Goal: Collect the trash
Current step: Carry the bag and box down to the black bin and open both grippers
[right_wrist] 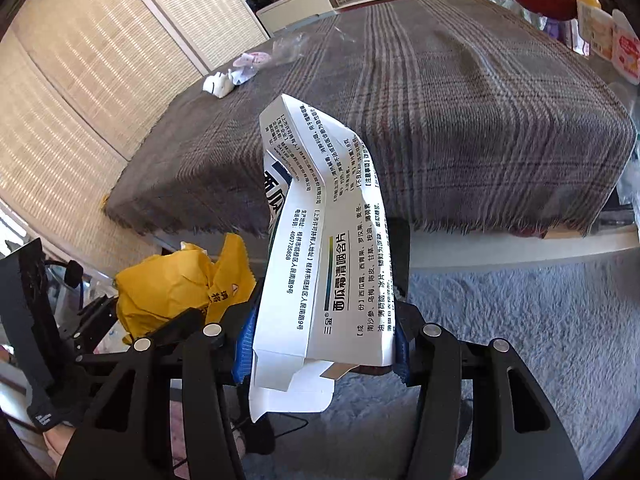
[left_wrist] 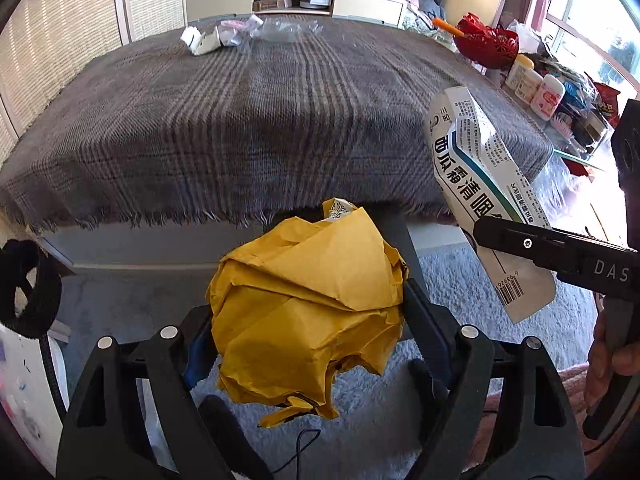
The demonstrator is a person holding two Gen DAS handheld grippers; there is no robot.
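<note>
Crumpled yellow paper wad, flattened white medicine box, both clamped aloft

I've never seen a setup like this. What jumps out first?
A crumpled yellow paper envelope is clamped in the left tongs, just off the near edge of the grey plaid cloth. Beside it, the right tongs grip a flattened white medicine box. More scraps lie at the cloth's far end.

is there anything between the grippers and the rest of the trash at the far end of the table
Nothing visible on the table blocks it: bare grey cloth runs up to the white scraps. But both grippers are full: the left gripper holds a yellow paper wad, the right gripper a crushed white box.
</note>
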